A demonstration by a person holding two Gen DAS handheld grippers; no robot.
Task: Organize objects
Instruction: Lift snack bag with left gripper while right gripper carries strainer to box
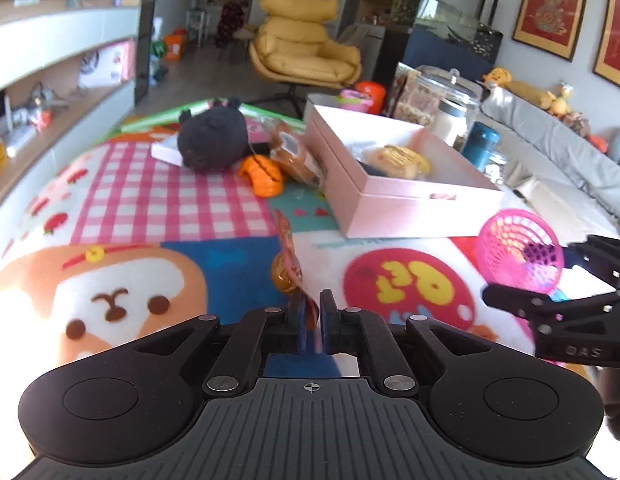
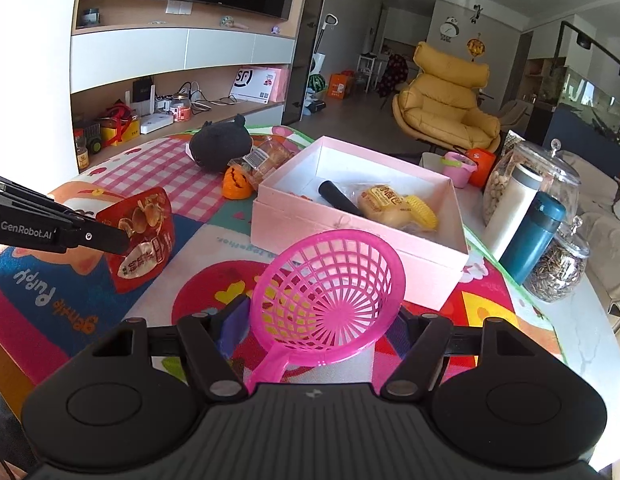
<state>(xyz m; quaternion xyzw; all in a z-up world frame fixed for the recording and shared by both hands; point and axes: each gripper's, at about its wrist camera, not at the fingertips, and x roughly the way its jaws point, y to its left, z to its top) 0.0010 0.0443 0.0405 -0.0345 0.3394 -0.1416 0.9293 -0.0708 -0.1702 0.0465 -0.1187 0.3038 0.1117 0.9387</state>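
Both grippers are loaded and held above the counter [image 2: 582, 320], so the step in hand looks like carrying two items to the open pink box [image 2: 350, 240] that already holds sorted things. The left gripper [image 1: 309, 320] has its jaws nearly together, pinching the edge of a red snack packet [image 2: 139, 236], a thin, glossy foil pouch that appears edge-on in the left wrist view and hangs slightly crumpled off the counter at the near left. The right gripper [image 2: 316, 328] has its jaws spread wide around the bowl of a pink plastic strainer [image 2: 330, 296]; the blue pads sit at either side of the bowl, though I cannot tell how firmly they bear on it. The strainer is a rigid lattice of thin ribs with a flat handle pointing back toward the camera, and it sits just near of the box. Inside the box lie a black cylinder [image 2: 340, 198], a soft wrapped bread [image 2: 384, 204] and a yellow ribbed piece [image 2: 424, 208]. Next, I judge, each item must be lifted over the box's near wall and let go into bare floor space, the limp packet probably needing a lower drop. Farther left, a black plush toy [image 2: 219, 146], an orange plastic piece [image 2: 235, 182] and a clear-wrapped pastry pack [image 2: 267, 160] still wait on the soft printed mat [image 2: 157, 176].
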